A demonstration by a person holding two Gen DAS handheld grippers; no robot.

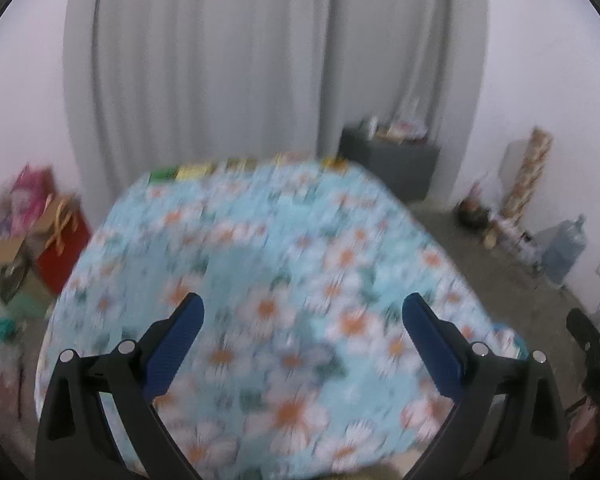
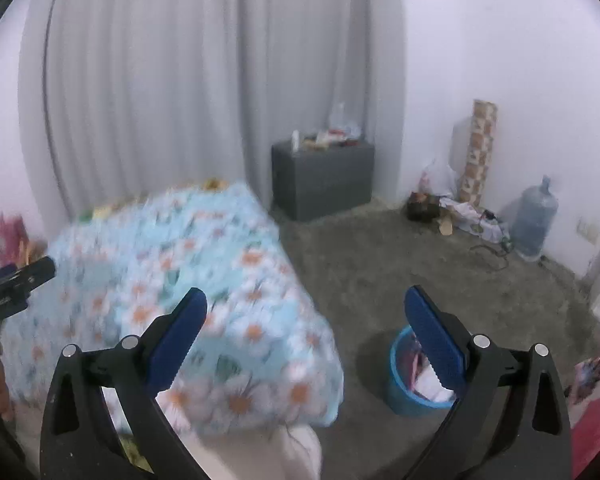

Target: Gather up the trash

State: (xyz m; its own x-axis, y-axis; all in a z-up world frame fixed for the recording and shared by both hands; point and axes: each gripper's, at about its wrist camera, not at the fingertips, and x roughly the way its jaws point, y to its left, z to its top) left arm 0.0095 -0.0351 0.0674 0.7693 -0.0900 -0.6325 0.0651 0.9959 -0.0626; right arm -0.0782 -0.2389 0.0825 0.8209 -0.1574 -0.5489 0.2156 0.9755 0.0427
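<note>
My left gripper (image 1: 302, 306) hangs open over a table covered with a light-blue flowered cloth (image 1: 260, 280), and nothing is between its blue pads. My right gripper (image 2: 305, 300) is open too and empty, above the table's right corner (image 2: 300, 340). A blue bin (image 2: 414, 376) stands on the floor to the right of the table, with white and reddish trash inside; the right finger hides part of it. The left gripper (image 2: 16, 280) shows at the left edge of the right wrist view. Both views are blurred over the table, so no loose trash on it can be made out.
A dark grey cabinet (image 2: 324, 176) with clutter on top stands by the curtain. A water jug (image 2: 536, 220), a patterned roll (image 2: 480, 152) and bags lie along the right wall. Boxes and a red bag (image 1: 64, 240) sit left of the table. Colourful items (image 1: 204, 170) line the table's far edge.
</note>
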